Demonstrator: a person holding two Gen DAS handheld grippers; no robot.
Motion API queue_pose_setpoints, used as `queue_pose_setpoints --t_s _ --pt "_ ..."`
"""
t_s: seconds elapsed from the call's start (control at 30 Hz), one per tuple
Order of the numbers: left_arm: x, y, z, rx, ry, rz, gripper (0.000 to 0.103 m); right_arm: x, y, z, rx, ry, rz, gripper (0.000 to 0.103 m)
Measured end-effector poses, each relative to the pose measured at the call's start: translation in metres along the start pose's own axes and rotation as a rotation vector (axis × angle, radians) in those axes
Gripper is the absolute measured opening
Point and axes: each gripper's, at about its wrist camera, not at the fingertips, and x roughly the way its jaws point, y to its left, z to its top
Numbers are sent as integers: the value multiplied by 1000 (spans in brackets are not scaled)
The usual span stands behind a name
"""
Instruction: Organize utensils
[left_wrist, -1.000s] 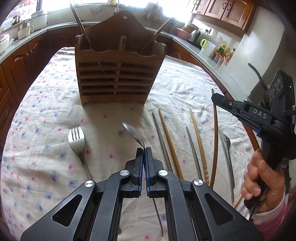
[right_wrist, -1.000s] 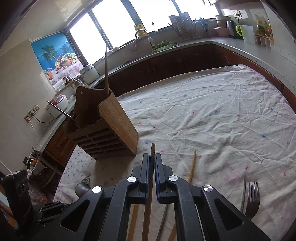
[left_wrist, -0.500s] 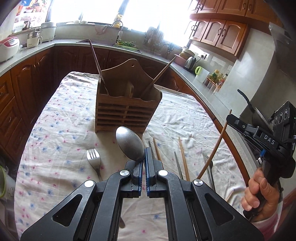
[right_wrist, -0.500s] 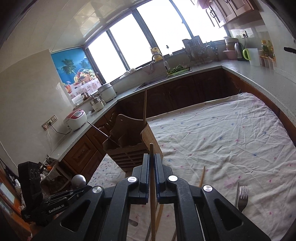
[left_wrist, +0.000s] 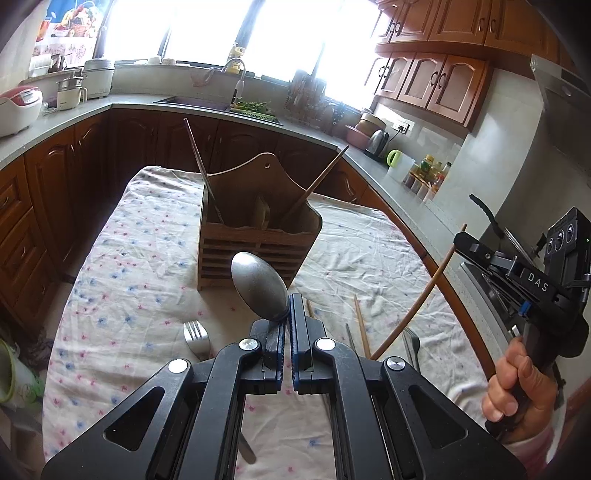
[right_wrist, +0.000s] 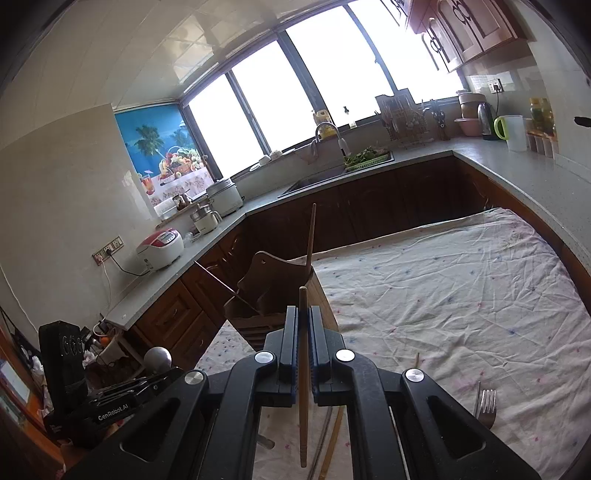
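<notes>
The left tool (left_wrist: 287, 314) is clenched on a spoon (left_wrist: 258, 286), lifted above the cloth-covered worktop (left_wrist: 129, 295) in front of the wooden holder (left_wrist: 255, 243). The right tool (right_wrist: 303, 325) grips a chopstick (right_wrist: 303, 369), raised near the holder (right_wrist: 266, 291).

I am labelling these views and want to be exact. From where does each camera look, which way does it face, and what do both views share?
Left wrist: on the left gripper, facing the wooden utensil holder; shows its fingers pinching a spoon, plus the right gripper.
Right wrist: on the right gripper, facing the kitchen window; its fingers clamp a wooden chopstick.
Shared: holder, floral tablecloth.
</notes>
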Motion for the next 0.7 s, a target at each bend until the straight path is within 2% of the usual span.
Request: queue_pose_setpoints --t_s 0.33,0.7 --pt "-4 6 19 -1 -47 13 2 4 3 18 -6 -40 8 5" --pt "-11 16 70 17 -178 77 2 19 17 55 -26 -158 2 5"
